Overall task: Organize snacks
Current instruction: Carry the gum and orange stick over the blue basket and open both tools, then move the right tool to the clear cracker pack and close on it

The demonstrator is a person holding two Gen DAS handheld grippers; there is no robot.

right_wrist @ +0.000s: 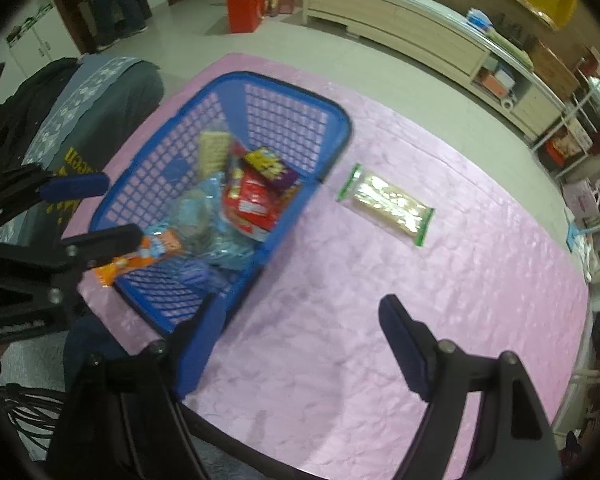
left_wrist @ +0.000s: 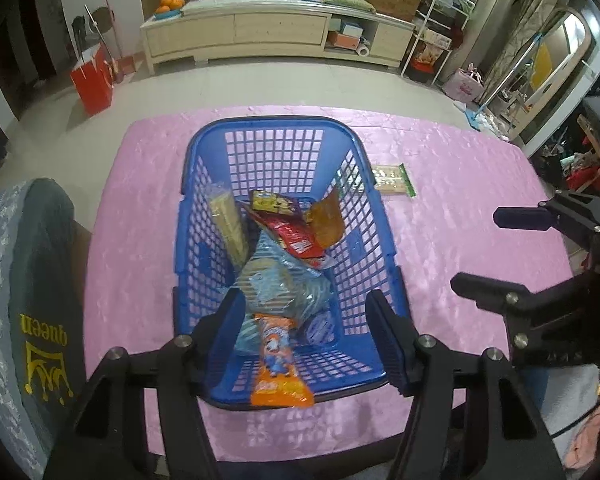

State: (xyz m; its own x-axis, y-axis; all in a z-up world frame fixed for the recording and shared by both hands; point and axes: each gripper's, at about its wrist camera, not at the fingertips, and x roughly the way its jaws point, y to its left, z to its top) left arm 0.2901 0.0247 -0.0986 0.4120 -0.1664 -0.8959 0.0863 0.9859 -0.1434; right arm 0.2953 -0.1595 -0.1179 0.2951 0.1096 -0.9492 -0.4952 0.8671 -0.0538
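Observation:
A blue plastic basket stands on the pink tablecloth. It holds several snacks: a cracker pack, a yellow pack, a red pack and a blue bag. An orange packet leans over the basket's near rim. My left gripper is open, its pads on either side of that packet and clear of it. A green-edged cracker pack lies on the cloth right of the basket. My right gripper hangs open and empty over the cloth beside the basket.
A chair draped with a grey garment stands at the table's left edge. Beyond the table are tiled floor, a red bag and a long low cabinet. Cluttered shelves fill the right side of the room.

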